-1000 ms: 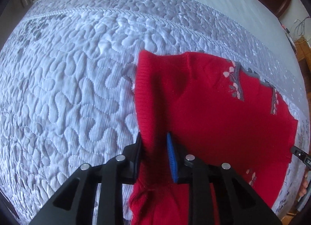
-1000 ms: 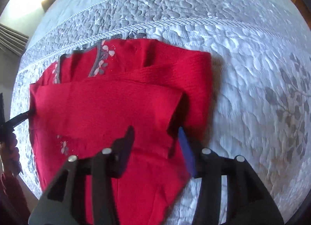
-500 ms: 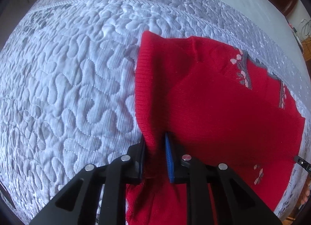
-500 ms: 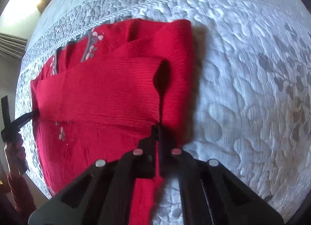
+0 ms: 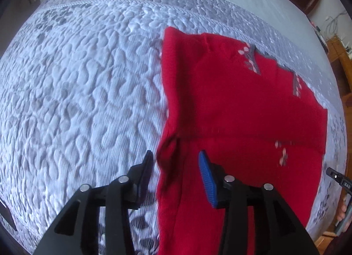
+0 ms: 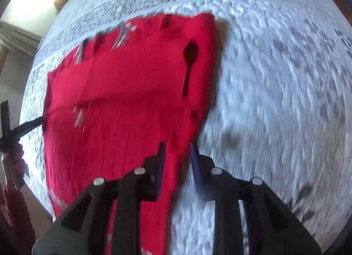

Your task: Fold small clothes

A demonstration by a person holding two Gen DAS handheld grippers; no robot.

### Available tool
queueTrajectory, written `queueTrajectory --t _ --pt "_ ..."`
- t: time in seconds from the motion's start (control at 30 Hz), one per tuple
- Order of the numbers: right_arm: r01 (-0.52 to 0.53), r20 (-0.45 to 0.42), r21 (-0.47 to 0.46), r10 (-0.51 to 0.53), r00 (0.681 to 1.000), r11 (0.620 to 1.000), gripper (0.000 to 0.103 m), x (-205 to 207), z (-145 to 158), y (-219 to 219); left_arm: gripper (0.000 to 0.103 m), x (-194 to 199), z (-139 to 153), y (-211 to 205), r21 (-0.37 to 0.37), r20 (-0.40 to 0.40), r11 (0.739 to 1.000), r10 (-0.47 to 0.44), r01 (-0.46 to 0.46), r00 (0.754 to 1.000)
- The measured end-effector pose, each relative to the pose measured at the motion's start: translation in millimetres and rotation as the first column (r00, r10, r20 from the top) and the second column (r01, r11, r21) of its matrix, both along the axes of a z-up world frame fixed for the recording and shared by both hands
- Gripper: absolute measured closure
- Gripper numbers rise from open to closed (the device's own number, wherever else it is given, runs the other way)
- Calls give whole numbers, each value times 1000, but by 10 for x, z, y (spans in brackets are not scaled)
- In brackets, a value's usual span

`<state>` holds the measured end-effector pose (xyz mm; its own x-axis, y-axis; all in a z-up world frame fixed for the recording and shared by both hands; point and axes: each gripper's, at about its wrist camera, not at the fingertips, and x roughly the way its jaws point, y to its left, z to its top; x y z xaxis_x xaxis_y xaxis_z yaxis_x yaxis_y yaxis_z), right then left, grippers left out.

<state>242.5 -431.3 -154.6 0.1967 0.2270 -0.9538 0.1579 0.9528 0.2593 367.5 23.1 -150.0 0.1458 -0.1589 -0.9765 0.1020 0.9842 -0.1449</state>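
Fingers of both grippers, left gripper and right gripper, are opening, each straddling a side edge of the red sweater without pinching it. It lies folded on the quilted bed. Best to lift clear straight, so cloth doesn't snag.

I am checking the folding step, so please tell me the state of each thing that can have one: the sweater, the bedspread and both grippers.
Red sweater: lying on the bed, folded over itself, edges uneven.
Bedspread: spread flat under the sweater.
Left gripper: jaws opening, sweater edge between them, pads not pressing.
Right gripper: jaws opening, sweater edge between them; picture blurred.
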Motion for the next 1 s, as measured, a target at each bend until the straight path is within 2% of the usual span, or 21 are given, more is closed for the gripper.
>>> queueTrajectory --t 0.03,0.07,0.13,0.2,0.23,0.3,0.33,0.37,0.4,0.47,0.53,0.63,0.73,0.8,0.87,0.93,1.0 --pt "-8 -5 12 8 1000 1000 76 -138 -5 26 56 -112 6 29 1 0 1000 -10 10 1000" --pt "-13 -19 36 14 1000 999 68 -292 -40 49 56 -232 -16 66 3 -7 1000 -15 15 1000" --pt "-4 -38 50 6 999 999 58 -400 -112 70 56 -353 -125 189 13 -21 1000 -7 7 1000" --pt "9 -56 52 -6 998 999 57 -448 -214 77 56 -330 -205 243 0 -34 1000 13 -13 999" --pt "12 -60 74 -8 998 997 57 -442 -250 87 56 -317 -235 217 -36 -42 999 15 -17 999" --pt "12 -61 117 -5 998 993 69 -407 -300 145 56 -281 -255 114 -65 -38 998 -5 3 999" --pt "13 -64 135 -5 998 991 91 -383 -330 167 56 -265 -293 22 -47 -40 999 -20 18 999" --pt "29 -74 167 -17 997 986 99 -354 -370 166 60 -249 -329 -44 -22 -44 1000 -23 22 999" --pt "45 -79 177 -31 996 983 99 -343 -378 147 64 -252 -366 -78 -1 -39 1000 -23 23 999" --pt "60 -74 187 -47 996 981 100 -402 -360 85 79 -259 -414 -99 20 -28 1000 -12 12 1000" --pt "73 -87 131 -62 994 989 101 -524 -359 25 87 -317 -455 -70 13 -30 1000 -1 2 1000" --pt "123 -99 151 -109 989 981 101 -614 -473 -18 88 -425 -515 -37 10 -7 1000 -7 7 1000" --pt "110 -86 120 -100 991 987 100 -589 -450 48 87 -479 -477 -55 12 9 1000 -10 10 1000" --pt "87 -57 89 -82 995 992 89 -610 -352 147 83 -589 -374 5 -11 0 1000 -10 10 1000" --pt "53 -45 58 -50 998 997 69 -712 -256 234 71 -771 -264 129 -47 -21 999 -25 24 999" --pt "31 -28 50 -30 999 998 63 -903 -188 286 66 -1018 -204 186 -76 -37 996 -46 43 998" --pt "26 -35 83 -24 999 996 60 -1134 -183 342 64 -1255 -149 276 -88 -37 995 -55 51 998"
